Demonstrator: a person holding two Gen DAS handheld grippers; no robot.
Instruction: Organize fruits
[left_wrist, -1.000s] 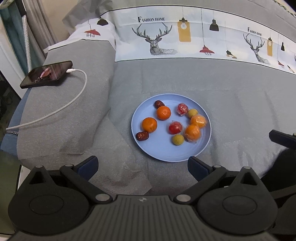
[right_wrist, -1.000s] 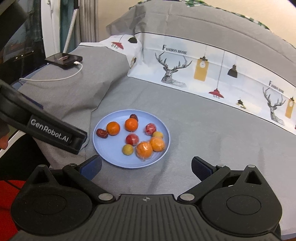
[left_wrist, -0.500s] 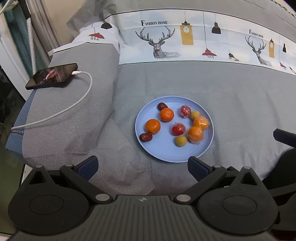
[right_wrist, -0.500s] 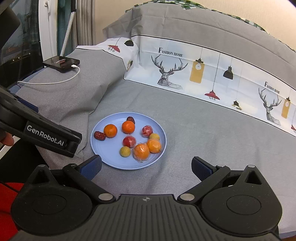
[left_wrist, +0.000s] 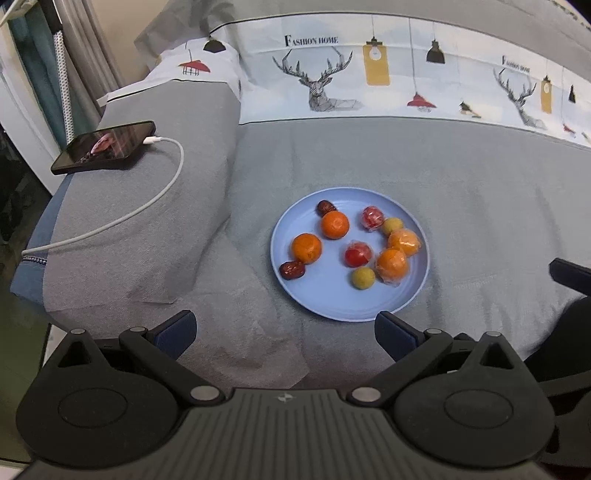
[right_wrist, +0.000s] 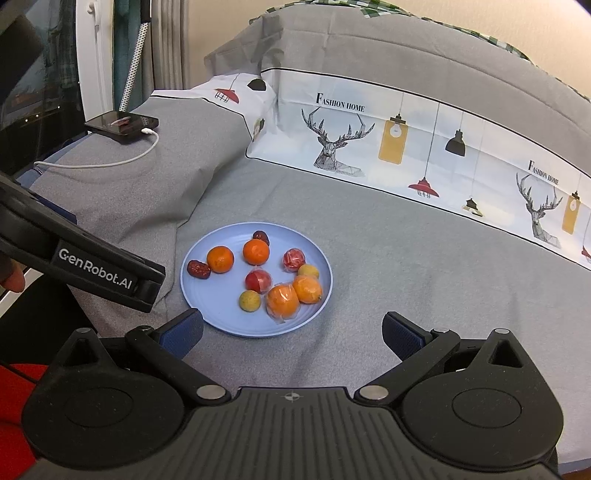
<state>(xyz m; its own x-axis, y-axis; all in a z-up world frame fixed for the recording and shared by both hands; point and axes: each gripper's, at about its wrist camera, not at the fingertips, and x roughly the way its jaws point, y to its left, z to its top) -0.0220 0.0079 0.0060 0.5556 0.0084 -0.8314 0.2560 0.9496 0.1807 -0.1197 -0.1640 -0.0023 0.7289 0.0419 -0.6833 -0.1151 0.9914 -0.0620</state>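
Grey fabric is seen under everything: a grey bed cover (left_wrist: 461, 177) is spread flat, and on it a light blue plate (left_wrist: 332, 306) is placed, near the front edge of the bed. On the plate nine small fruits are counted. Two bare oranges (left_wrist: 335, 225) are found on its left half, close to each other, and a dark red date (left_wrist: 325, 207) is touching the farther one from behind. A second date (left_wrist: 292, 270) is laid at the left rim, just beside the nearer bare orange. Two oranges in clear wrap (left_wrist: 392, 264) are pressed together on the right side, and a wrapped red fruit (left_wrist: 357, 255) is seen in the middle, a second one farther back. Two small yellow fruits (left_wrist: 362, 277) are also there, one near the front and one at the right behind the wrapped oranges. The left gripper (left_wrist: 284, 328) is held above the bed edge, its fingers spread wide with nothing between them; the plate is seen just ahead of the right finger. The right gripper (right_wrist: 291, 328) is likewise held wide apart and empty, with the plate ahead of its left finger. On a grey pillow (left_wrist: 122, 236) at the left a black phone (left_wrist: 103, 147) is lying, with a white cable (left_wrist: 147, 205) plugged in
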